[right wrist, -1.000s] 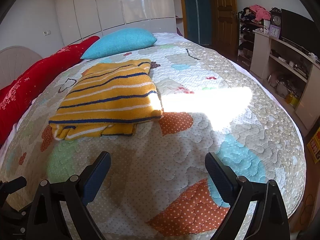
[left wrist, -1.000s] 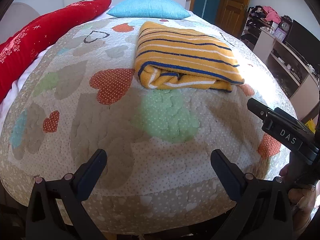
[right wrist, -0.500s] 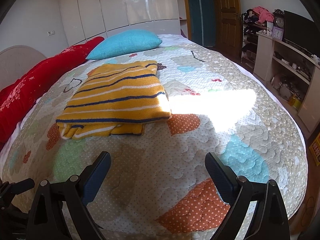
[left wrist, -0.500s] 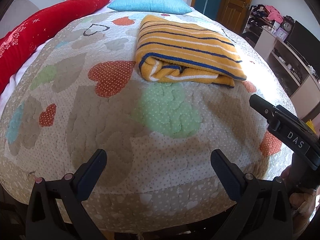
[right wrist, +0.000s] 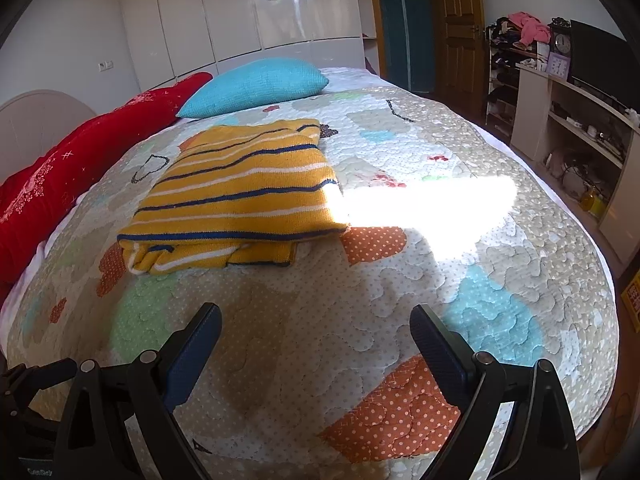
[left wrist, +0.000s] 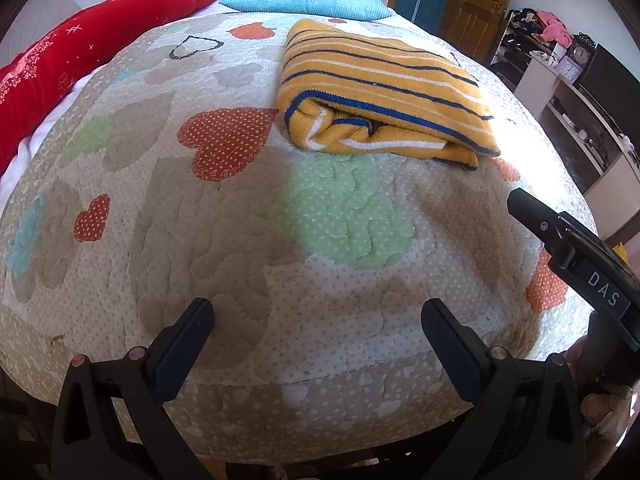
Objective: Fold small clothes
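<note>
A heart-patterned quilt [left wrist: 224, 240] covers the bed, with a folded striped sweater [left wrist: 380, 92] lying on it. Left gripper [left wrist: 316, 336] and right gripper [right wrist: 316, 336] hover wide apart, empty.

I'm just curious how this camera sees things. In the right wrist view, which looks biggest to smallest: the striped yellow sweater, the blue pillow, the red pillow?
1. Striped yellow sweater, clearly largest, though it also lies nearest the camera.
2. Red pillow and blue pillow look close; the red runs out of view, so I won't rank them.
</note>
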{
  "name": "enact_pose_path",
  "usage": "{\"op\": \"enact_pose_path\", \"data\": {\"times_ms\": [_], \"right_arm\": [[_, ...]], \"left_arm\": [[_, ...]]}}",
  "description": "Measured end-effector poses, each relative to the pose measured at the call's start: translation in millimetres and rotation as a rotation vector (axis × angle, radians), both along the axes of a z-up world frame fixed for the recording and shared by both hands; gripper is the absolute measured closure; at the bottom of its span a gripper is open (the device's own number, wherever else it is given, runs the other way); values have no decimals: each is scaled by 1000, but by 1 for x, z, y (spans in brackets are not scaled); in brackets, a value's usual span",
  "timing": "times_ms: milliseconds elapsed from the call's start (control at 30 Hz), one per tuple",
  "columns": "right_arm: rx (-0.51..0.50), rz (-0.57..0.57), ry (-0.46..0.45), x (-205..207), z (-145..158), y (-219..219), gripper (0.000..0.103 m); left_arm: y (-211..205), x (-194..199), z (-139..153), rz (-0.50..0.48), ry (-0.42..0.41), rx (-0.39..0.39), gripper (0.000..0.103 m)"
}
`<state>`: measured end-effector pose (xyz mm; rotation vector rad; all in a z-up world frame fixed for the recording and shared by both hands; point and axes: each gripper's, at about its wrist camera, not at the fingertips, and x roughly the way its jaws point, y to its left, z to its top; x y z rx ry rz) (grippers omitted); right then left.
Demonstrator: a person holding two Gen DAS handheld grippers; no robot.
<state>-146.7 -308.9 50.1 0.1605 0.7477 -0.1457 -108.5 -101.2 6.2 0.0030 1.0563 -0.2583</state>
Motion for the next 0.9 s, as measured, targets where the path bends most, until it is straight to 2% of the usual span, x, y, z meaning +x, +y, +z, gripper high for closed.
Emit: {"op": "enact_pose_path", "data": {"times_ms": [700, 900], "right_arm": [[-4, 1, 21, -2, -4, 0, 6], [-22, 33, 10, 6, 2, 8, 6]], "left_arm": [[1, 1, -3, 5, 9, 6, 0], [15, 20, 0, 40, -26, 34, 0]]}}
